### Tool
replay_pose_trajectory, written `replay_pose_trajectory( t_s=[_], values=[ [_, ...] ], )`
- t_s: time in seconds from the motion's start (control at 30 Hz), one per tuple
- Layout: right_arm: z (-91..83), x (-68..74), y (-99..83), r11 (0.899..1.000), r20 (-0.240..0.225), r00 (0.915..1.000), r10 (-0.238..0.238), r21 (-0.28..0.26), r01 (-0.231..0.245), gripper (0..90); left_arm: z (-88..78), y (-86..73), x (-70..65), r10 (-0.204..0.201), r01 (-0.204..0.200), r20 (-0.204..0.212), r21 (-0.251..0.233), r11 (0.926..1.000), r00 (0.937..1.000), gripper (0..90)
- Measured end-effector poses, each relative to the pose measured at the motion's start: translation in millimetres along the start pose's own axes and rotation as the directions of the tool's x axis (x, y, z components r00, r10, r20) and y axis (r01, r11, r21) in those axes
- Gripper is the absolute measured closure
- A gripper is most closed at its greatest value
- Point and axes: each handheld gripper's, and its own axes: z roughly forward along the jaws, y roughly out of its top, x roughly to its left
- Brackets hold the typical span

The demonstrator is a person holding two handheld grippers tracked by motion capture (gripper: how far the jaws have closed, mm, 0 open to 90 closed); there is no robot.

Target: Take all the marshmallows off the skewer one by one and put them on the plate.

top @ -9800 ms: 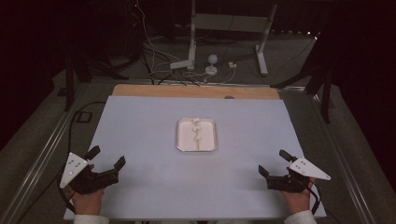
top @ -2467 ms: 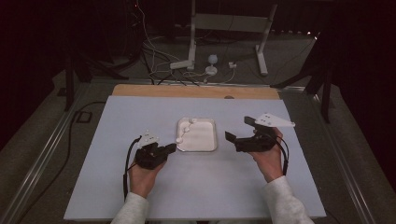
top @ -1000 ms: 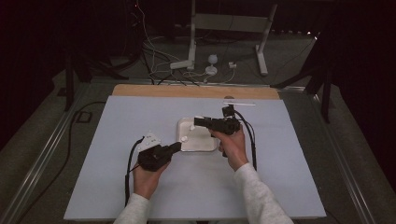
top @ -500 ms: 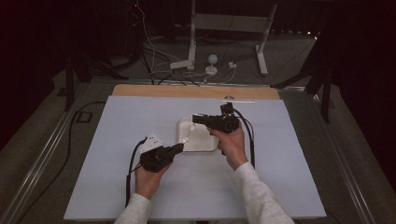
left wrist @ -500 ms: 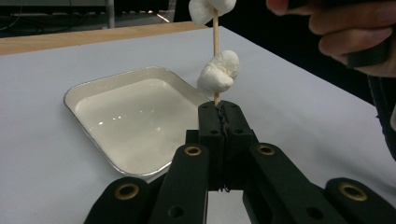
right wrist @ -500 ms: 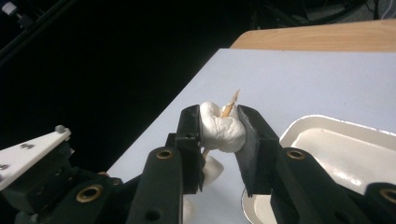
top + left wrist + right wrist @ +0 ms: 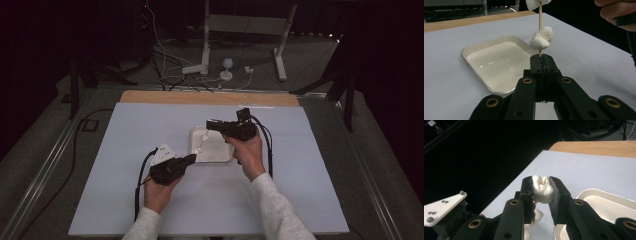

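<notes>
Marshmallow (image 7: 542, 188) pinched in the just-closing right gripper (image 7: 541, 185) may tear if yanked off the skewer (image 7: 540, 17), which the left gripper (image 7: 541, 58) clamps upright.

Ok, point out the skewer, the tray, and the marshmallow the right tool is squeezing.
skewer (image 7: 540, 15), left gripper view, bare shaft above the lower marshmallow
tray (image 7: 475, 48), left gripper view, near-left rim
marshmallow (image 7: 542, 189), right gripper view, its middle, between the pads
</notes>
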Motion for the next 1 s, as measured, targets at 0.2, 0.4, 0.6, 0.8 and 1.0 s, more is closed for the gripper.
replay_pose_trajectory(
  t_s=[0.2, 0.4, 0.6, 0.8, 1.0],
  values=[
    [-2.6, 1.4, 3.6, 1.0, 0.003, 0.9999, -0.009, -0.004, 0.009, 75.8, -0.5, -0.7, 0.8, 0.007, -0.007, 0.001, -0.004, 1.0, 1.0, 90.0],
    [-11.7, -2.4, 8.9, 0.998, -0.003, 0.9997, 0.024, -0.059, -0.024, 76.3, -1.0, -3.7, 2.3, 0.025, -0.025, -0.001, 0.014, 0.9996, 0.9997, 90.0],
    [-30.4, -5.9, 21.0, 0.996, 0.042, 0.9991, 0.003, -0.088, 0.001, 76.3, -2.2, -6.4, 8.4, -0.015, 0.015, -0.005, 0.003, 0.9999, 0.9999, 90.0],
    [-31.1, -13.7, 16.4, 0.998, 0.108, 0.9938, -0.028, -0.054, 0.034, 75.9, -2.4, -6.1, 8.7, -0.024, 0.024, -0.008, 0.005, 0.9997, 0.9997, 90.0],
    [-24.5, -25.3, 4.3, 0.999, 0.16, 0.9862, -0.044, -0.012, 0.047, 75.5, -5.5, -5.8, 12.9, -0.05, 0.05, -0.014, -0.008, 0.9987, 0.9986, 90.0]
  ],
)
